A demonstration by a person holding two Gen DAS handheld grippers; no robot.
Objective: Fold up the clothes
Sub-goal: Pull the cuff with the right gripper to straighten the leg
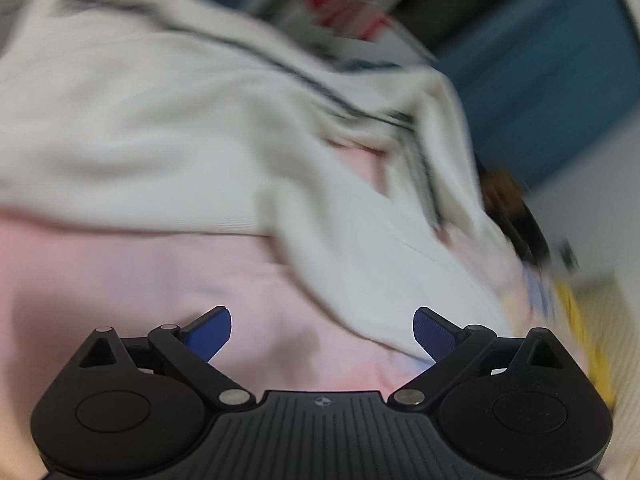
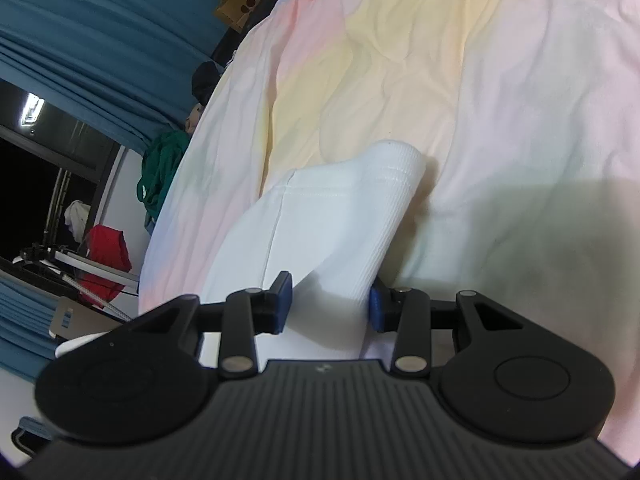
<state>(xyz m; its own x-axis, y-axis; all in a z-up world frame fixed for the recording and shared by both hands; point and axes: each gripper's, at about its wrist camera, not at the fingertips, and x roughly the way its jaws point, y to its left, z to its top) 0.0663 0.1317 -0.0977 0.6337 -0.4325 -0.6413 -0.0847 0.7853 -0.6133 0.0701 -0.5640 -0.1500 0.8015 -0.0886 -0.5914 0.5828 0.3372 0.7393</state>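
- Left wrist view: my left tongs (image 1: pixel 322 332) are standing wide apart, the two blue pads (image 1: pixel 212 330) splayed outward and gripping nothing.
- They are hovering over a pink bed sheet (image 1: pixel 120 280), which is filling the lower half of this view.
- A white garment (image 1: pixel 160 120) is lying crumpled across the sheet ahead of the tongs, taking up most of the upper left; a thin dark line is running across it, and one flap is trailing down toward my right-hand pad.
- The whole view is smearing with blur, so I cannot make out which part of the garment is which.
- Beyond the garment a teal curtain (image 1: pixel 540 60) is showing at upper right, with some red and white clutter (image 1: pixel 344 4) at the top that is too blurred to name.
- Right wrist view: my right tongs (image 2: pixel 330 306) are clamping on the white garment (image 2: pixel 320 216), the blue pads (image 2: pixel 283 304) pressing in on a fold of it from both sides.
- The ribbed hem of the garment is sticking up past the pads, and it is standing lifted above the sheet, throwing a shadow on the bedding to its right.
- The bed sheet (image 2: pixel 500 100) here is looking pastel, with pink, yellow and pale patches, and it is filling the right and top of the view.
- Off the bed's edge on the left, the teal curtain (image 2: pixel 80 32) is hanging beside a dark window (image 2: pixel 28 176); a green cloth (image 2: pixel 160 168), a red item (image 2: pixel 106 256) and a brown paper bag (image 2: pixel 240 6) are sitting along that side.
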